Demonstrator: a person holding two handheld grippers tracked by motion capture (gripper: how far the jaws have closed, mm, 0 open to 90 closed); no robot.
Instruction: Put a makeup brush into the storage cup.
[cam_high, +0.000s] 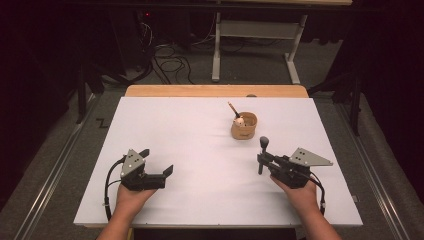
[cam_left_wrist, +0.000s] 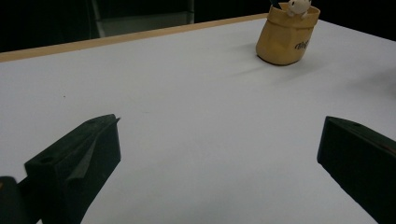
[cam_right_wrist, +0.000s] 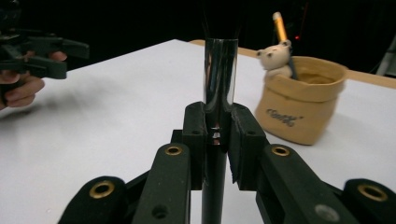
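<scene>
Your right gripper (cam_high: 261, 159) is clamped on a makeup brush (cam_high: 262, 150): a shiny metal ferrule above the jaws, a dark handle running down between them, and a dark rounded head on top. It stands roughly upright at about 4 o'clock on the white table (cam_high: 200, 130), just below the pouch. In the right gripper view the brush's (cam_right_wrist: 219, 79) bristles blend into the dark background and its lower handle is cut off by the frame's bottom edge.

Your left gripper (cam_high: 157, 162) sits at about 8 o'clock with its jaws spread wide and nothing between them, only bare table.

The tan pouch (cam_high: 244, 126) stands at about 1 o'clock, upright and open-topped. Inside it you have a small white bear figure (cam_right_wrist: 275, 56) and a pencil (cam_right_wrist: 281, 30) leaning out toward 11 o'clock. The print on the pouch's side is too blurred to read.
</scene>
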